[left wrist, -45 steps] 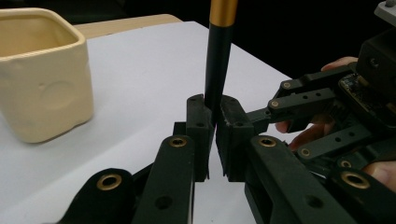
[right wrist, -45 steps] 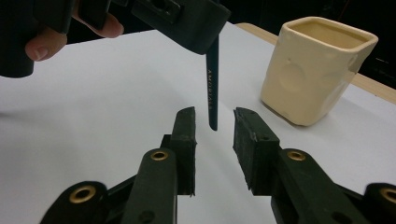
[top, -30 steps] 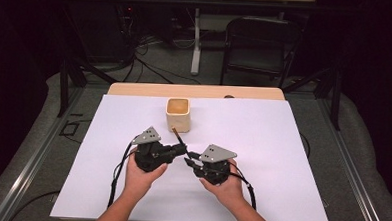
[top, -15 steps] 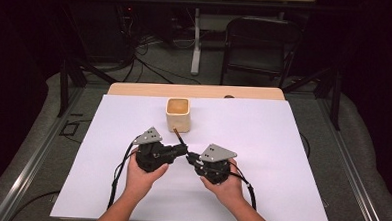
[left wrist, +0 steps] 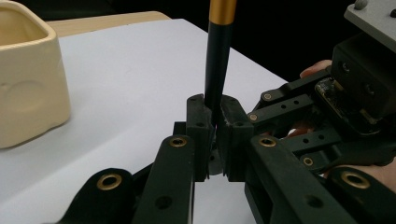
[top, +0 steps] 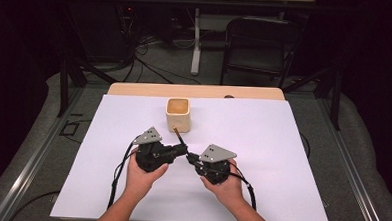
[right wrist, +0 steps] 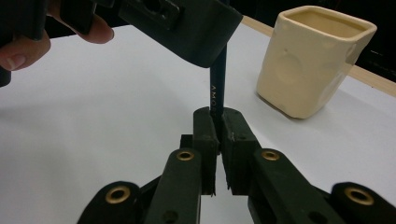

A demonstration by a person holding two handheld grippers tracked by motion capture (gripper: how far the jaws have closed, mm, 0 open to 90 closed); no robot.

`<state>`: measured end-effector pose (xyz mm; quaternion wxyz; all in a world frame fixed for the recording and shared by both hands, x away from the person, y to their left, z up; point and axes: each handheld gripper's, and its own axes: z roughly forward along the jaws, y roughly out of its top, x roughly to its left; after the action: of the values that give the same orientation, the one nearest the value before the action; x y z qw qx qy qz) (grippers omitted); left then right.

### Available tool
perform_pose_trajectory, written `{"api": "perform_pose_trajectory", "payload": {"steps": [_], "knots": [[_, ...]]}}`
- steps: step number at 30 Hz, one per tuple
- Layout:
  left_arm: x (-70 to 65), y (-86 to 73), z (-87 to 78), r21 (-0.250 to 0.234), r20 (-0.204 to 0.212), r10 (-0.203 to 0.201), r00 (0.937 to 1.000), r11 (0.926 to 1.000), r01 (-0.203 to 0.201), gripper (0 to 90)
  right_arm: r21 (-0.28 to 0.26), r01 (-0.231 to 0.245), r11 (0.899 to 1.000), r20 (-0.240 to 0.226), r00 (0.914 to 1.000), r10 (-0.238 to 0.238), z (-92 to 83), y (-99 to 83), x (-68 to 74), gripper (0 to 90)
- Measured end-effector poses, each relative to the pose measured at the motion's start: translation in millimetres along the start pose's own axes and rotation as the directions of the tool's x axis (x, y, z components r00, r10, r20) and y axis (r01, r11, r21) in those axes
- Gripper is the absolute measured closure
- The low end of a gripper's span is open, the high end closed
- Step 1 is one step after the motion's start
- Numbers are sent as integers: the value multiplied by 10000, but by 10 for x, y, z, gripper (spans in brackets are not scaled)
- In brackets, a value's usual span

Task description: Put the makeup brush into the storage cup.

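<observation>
beside the cream cup point(top: 178, 114), black stick point(left wrist: 216, 70) pinched between both grippers' jaws

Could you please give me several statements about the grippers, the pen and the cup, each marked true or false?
1. The left gripper is shut on the pen. True.
2. The pen already stands inside the cream cup. False: it is held between the two grippers, in front of the cup.
3. The right gripper also clamps the pen, its jaws having just closed. True.
4. The cup lies tipped on its side. False: it stands upright on the white table cover.
5. The pen's upper part is gold. True.
</observation>
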<state>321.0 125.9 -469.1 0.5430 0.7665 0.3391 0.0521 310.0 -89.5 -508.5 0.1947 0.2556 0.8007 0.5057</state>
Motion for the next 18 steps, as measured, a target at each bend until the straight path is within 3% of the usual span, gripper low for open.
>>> {"api": "perform_pose_trajectory", "payload": {"steps": [14, 18], "knots": [[7, 3, -10, -57, 172, -30, 9998, 10000, 31, 833, -42, 81, 10000, -72, 9999, -81, -10, 5, 4, 854], [11, 7, -20, -210, 269, -80, 9996, 9997, 85, 763, -31, 95, 9999, -80, 9999, -96, -7, 3, 5, 854]]}}
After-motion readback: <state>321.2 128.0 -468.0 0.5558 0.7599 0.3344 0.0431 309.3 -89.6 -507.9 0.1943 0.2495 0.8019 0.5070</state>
